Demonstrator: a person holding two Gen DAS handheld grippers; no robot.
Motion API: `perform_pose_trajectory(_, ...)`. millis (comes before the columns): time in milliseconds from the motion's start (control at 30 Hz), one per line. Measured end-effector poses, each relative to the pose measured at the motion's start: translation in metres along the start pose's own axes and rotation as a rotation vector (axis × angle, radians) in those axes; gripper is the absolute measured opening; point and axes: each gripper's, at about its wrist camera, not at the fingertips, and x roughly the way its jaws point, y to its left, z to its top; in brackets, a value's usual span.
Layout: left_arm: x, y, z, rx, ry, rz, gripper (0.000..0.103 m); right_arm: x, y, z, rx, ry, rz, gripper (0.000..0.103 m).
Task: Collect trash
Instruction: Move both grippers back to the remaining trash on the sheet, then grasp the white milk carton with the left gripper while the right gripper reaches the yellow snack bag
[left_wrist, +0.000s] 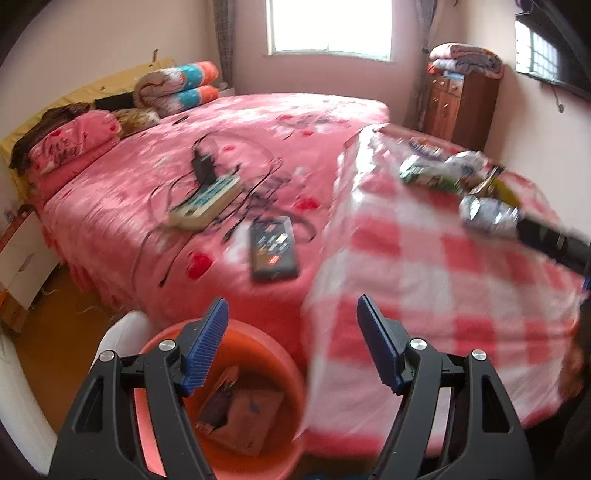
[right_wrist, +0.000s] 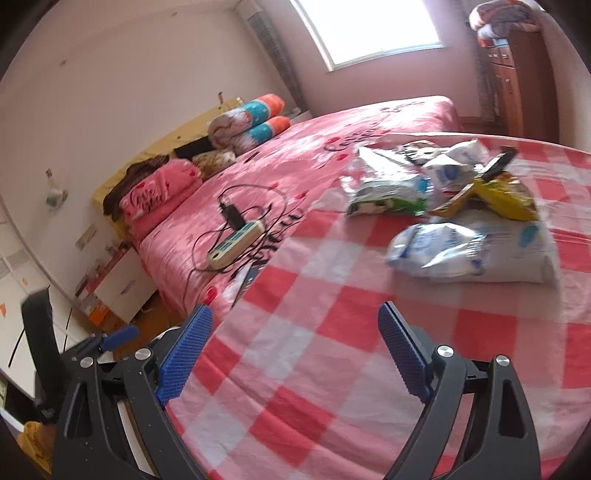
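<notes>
- Both of your grippers are empty with jaws apart: left gripper (left_wrist: 291, 347) above the orange bin (left_wrist: 288, 373), lower centre.
- Snack wrappers (right_wrist: 443, 199) sit heaped upper right on the checked tabletop (right_wrist: 332, 332), ahead of your right gripper (right_wrist: 295, 354), ready for grabbing.

A white power strip (left_wrist: 205, 205) with tangled black cables lay mid-bed (left_wrist: 147, 192); a dark phone (left_wrist: 274, 246) lay at its four o'clock. Folded quilts (left_wrist: 177, 86) sat at eleven o'clock.
</notes>
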Motion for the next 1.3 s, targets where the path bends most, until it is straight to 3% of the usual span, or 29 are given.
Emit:
perform_pose_trajectory(333, 0.047, -0.097, 0.132, 0.039, -0.027, -0.179, 0.073, -0.042, -0.079, 0.028, 0.119, -0.041, -0.112, 0.091)
perform_pose_trajectory(467, 0.091, -0.144, 0.18, 0.042, -0.006, -0.218, 0.073, -0.055, -0.114, 0.039, 0.161, -0.04, -0.162, 0.091)
perform_pose_trajectory(633, 0.167, -0.202, 0.233, 0.055, 0.088, -0.23, 0.073, -0.065, -0.148, 0.047, 0.166, -0.036, -0.212, 0.091)
perform_pose_trajectory(867, 0.253, -0.259, 0.264, 0.089, 0.187, -0.171, 0.073, -0.077, -0.179, 0.051, 0.167, -0.044, -0.243, 0.091)
perform_pose_trajectory(967, 0.284, -0.279, 0.269, 0.122, 0.222, -0.108, 0.071, -0.078, -0.19, 0.053, 0.169, -0.044, -0.256, 0.091)
perform_pose_trajectory(1100, 0.308, -0.286, 0.275, 0.13, 0.259, -0.064, 0.064, -0.079, -0.199, 0.054, 0.156, -0.044, -0.266, 0.091)
perform_pose_trajectory(1300, 0.316, -0.286, 0.274, 0.136, 0.267, -0.057, 0.056, -0.07, -0.209, 0.06, 0.159, -0.031, -0.273, 0.091)
